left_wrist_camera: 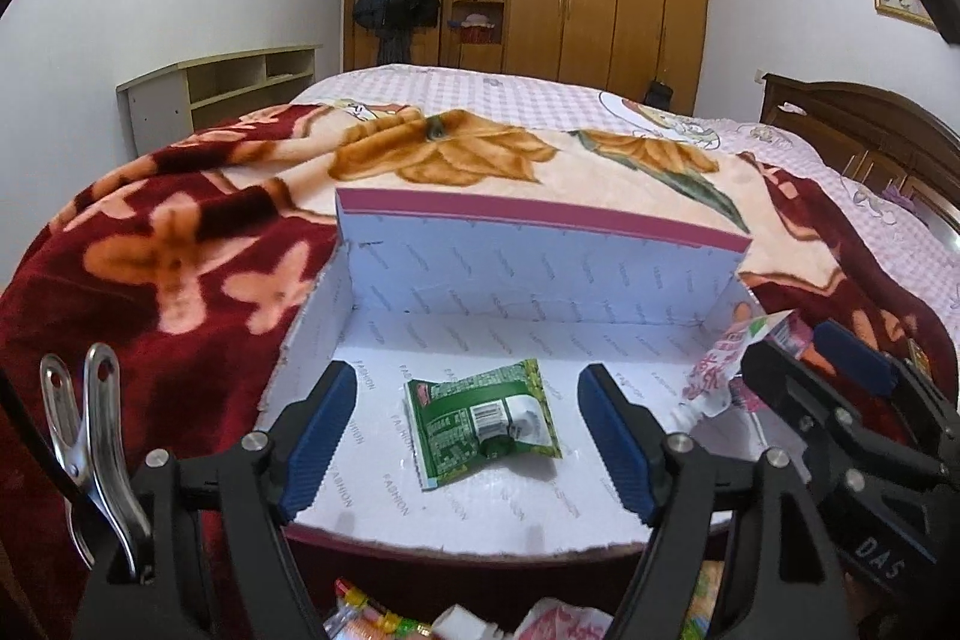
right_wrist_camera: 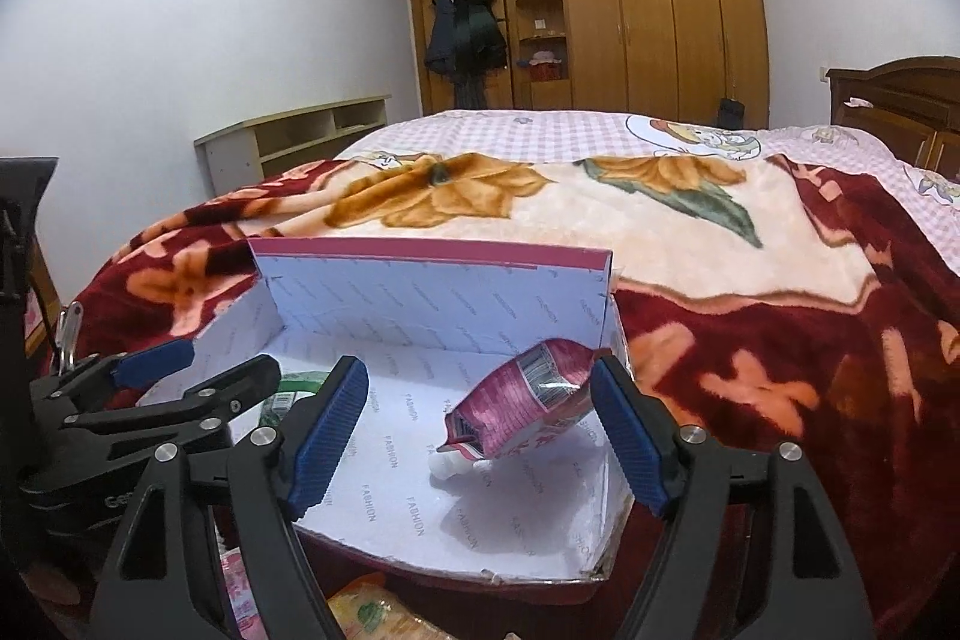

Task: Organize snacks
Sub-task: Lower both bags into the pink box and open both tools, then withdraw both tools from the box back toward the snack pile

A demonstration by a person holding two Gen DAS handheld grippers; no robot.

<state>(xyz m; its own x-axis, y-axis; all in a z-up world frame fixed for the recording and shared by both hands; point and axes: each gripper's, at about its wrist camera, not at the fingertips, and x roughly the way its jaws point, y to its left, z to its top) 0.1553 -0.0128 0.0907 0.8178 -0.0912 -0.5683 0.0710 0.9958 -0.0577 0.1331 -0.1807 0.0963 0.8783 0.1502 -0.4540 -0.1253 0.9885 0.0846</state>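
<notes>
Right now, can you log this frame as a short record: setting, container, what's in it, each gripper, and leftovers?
setting: bed with a red flowered blanket
container: open white box, lid standing up at the back
contents: green packet flat on the box floor; pink packet tilted against the right wall
left gripper: open, above the green packet, not touching it
right gripper: open, pink packet between its fingers, not gripped
leftovers: more snacks in front of the box, mostly hidden

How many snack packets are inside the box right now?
2. The green packet lies flat on the box floor toward its left; the pink packet leans at the right wall. More snacks lie outside, below the box, partly hidden.
</notes>
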